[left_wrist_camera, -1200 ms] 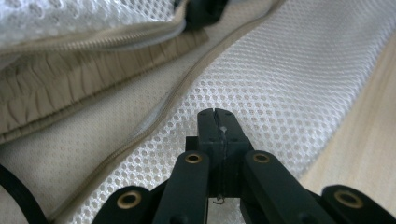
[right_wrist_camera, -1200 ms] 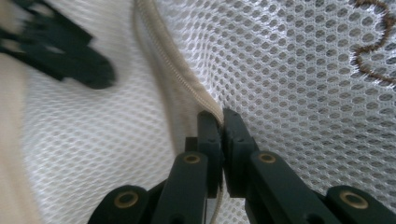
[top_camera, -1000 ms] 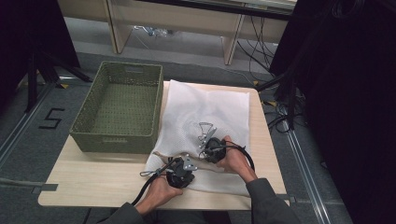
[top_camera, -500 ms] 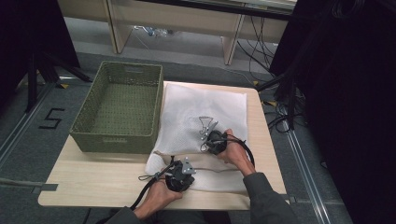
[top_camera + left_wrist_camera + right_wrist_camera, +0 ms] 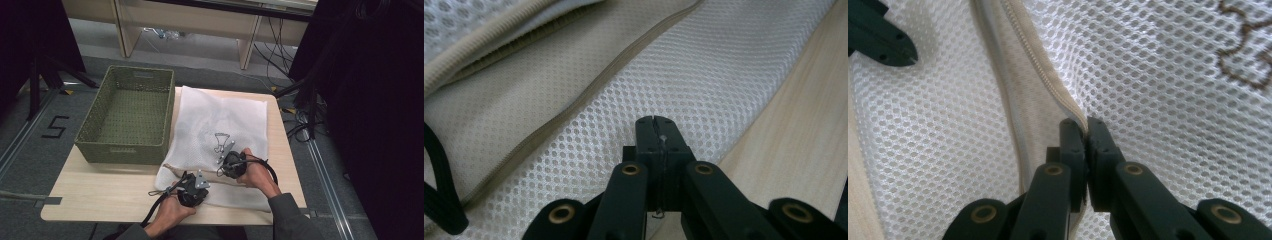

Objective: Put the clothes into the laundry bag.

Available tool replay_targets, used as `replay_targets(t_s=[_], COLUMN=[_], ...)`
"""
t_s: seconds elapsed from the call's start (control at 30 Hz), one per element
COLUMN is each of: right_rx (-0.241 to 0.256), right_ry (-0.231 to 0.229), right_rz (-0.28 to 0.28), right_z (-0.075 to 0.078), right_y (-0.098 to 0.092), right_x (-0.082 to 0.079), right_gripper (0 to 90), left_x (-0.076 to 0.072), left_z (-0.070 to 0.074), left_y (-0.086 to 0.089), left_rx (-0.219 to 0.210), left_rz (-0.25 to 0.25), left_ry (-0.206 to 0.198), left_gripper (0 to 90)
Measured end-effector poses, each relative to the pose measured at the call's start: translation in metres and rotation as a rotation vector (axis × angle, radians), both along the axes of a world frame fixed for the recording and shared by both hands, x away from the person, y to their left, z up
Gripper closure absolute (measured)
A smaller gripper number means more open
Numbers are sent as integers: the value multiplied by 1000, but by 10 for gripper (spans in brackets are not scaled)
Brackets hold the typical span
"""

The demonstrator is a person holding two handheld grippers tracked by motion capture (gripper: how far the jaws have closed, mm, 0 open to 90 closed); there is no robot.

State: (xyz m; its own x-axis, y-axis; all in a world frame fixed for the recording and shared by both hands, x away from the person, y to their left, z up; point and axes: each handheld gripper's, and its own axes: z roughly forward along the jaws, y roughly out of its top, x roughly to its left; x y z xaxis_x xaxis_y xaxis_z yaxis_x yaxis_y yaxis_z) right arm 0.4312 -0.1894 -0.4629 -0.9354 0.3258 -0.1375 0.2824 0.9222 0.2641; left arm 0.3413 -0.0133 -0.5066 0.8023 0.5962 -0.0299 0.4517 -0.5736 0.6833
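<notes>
The bag lay flat on the desk, beside the basket. The right gripper had its fingers pinched tight on the bag's zipper edge. The left gripper had its fingers closed on the mesh near the edge. It looked like opening the bag; next, the grippers should pull apart gently.
</notes>
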Motion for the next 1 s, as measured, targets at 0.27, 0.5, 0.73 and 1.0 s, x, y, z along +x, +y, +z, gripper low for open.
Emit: replay_targets(t_s=[0.27, 0.5, 0.73, 1.0], right_rx=[-20, -8, -9, -11], right_ry=[28, 28, 26, 30], right_rz=[-4, -10, -2, -7], right_z=[-13, -12, -10, -8], right_y=[3, 0, -4, -12], right_x=[-1, 0, -2, -5], right_gripper=[880, 872, 869, 869], left_x=[0, -1, -5, -9], left_z=[0, 24, 50, 41], left_y=[1, 17, 73, 116], left_rx=[-8, -66, -80, -50], left_rz=[3, -9, 70, 163], left_ry=[11, -33, -49, -18], left_gripper=[880, 786, 754, 698])
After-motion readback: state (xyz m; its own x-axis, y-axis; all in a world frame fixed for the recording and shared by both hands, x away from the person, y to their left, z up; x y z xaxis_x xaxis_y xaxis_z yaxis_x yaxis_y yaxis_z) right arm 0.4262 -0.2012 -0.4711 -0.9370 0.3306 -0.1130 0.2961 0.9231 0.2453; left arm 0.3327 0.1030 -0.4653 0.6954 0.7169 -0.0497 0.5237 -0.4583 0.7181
